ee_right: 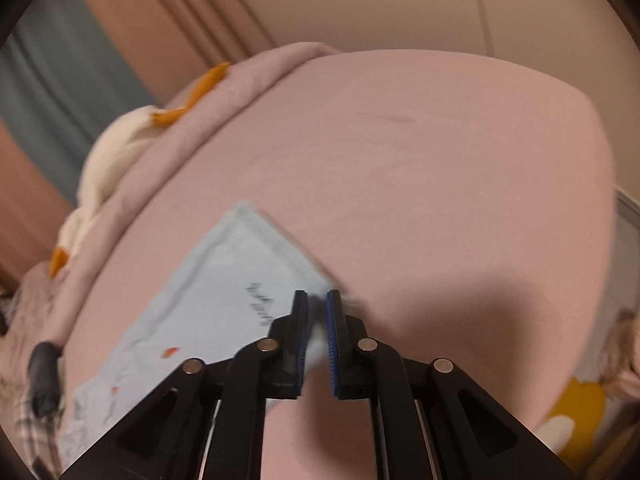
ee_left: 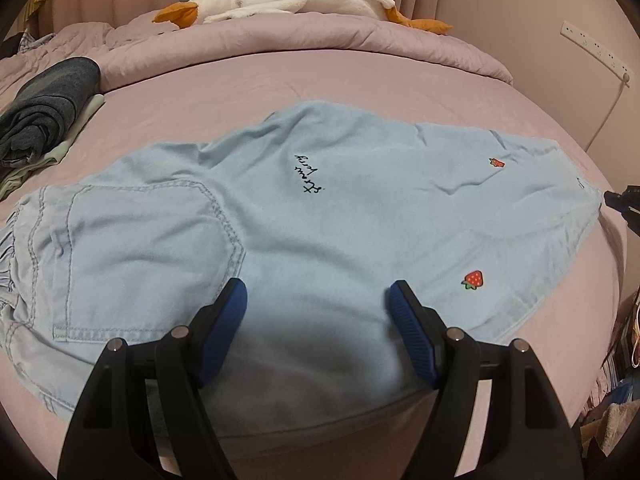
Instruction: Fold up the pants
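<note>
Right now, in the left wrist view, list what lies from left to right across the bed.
Dark folded clothes → pants pocket → black lettering → lower strawberry → right tongs at the pants' far hem.

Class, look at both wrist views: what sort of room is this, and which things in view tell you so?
Most likely a bedroom at home. The pale blue pants lie spread on a bed with a pink sheet, a rolled pink duvet lies at its far side, and a white plush goose rests on the duvet before curtains.
</note>
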A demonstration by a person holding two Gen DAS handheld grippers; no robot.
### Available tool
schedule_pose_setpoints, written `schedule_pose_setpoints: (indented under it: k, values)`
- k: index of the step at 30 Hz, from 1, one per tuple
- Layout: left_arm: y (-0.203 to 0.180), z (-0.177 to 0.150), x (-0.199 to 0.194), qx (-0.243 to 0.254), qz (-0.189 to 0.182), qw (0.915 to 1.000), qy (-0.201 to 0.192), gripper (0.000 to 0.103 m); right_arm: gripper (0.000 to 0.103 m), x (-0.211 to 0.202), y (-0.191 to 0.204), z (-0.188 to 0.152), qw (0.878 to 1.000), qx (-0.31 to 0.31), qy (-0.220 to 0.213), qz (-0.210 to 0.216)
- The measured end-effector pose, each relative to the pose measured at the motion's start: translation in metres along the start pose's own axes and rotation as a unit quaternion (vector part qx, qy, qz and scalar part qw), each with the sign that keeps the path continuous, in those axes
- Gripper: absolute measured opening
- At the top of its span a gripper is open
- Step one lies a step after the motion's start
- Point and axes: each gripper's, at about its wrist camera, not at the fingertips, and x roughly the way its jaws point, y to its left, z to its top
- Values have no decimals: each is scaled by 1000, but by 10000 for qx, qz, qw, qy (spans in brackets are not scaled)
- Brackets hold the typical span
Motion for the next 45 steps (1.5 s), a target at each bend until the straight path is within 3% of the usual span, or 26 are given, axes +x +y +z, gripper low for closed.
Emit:
schedule_pose_setpoints:
  k: [1, 3, 4, 8, 13, 14, 15, 17, 20, 23, 25, 27, 30, 31, 33, 36, 39, 43, 45]
  values:
    - [0, -1, 0, 9, -4, 10000, -1, 74, 7, -3, 1, -1, 9998, -76, -6, 174]
    - [-1, -1, 0, 19, 25, 10000, 2, 74, 20, 0, 18, -8, 9976, -239, 284, 578]
    - [-1, -2, 0, 12, 53, 10000, 5, 74, 20, 1, 23, -13, 9961, -258, 475, 696]
    - [-3, -3, 0, -17, 101, 9999, -16, 74, 20, 18, 20, -38, 9799, 420, 1230, 1514]
    - [-2, -2, 0, -33, 71, 10000, 10, 75, 20, 38, 16, -47, 9709, 764, 1394, 1791]
    - [-2, -3, -1, -31, 72, 10000, 3, 75, 18, 39, 12, -48, 9689, 869, 1409, 1840]
    - [-2, -3, 0, -26, 75, 10000, -2, 75, 5, 33, 9, -49, 9674, 918, 1354, 1932]
    - [-3, -4, -1, 1, 88, 10000, -10, 75, 4, 23, 18, -50, 9688, 823, 1171, 2023]
    - [-3, -2, 0, 10, 95, 10000, 9, 75, 3, 9, 21, -51, 9734, 675, 995, 1951]
    - [-3, -2, 0, 29, 100, 9999, 28, 75, 4, 31, 27, -56, 9796, 535, 1218, 1503]
    - [-4, -1, -2, 74, 144, 9998, 117, 75, 2, 41, 26, -55, 9785, 533, 1299, 1511]
    - [-6, -2, -6, 56, 146, 9996, 218, 75, 11, 35, 24, -48, 9766, 565, 1320, 1598]
    - [-8, -1, -19, -32, -48, 9996, 259, 75, 32, 7, 20, -35, 9920, 288, 760, 968]
    - [-9, 1, -22, -86, -182, 9996, 221, 75, 32, -4, 22, -32, 9956, 103, 521, 772]
    - [-17, 11, -19, -199, -400, 9987, 226, 75, 32, -17, 39, -33, 9953, -424, 301, 816]
    - [-39, 29, -4, -323, -713, 9966, 262, 75, 32, -11, 95, -59, 9742, -1505, 700, 1532]
    - [-68, 37, 18, -208, -819, 9959, 336, 73, 31, 0, 157, -103, 9371, -2607, 998, 2094]
    - [-91, 25, 31, 488, -479, 9973, 281, 73, 30, 13, 210, -149, 8916, -3869, 901, 2171]
    - [-91, 19, 29, 691, -485, 9962, 209, 75, 30, 28, 219, -152, 8826, -4195, 911, 1919]
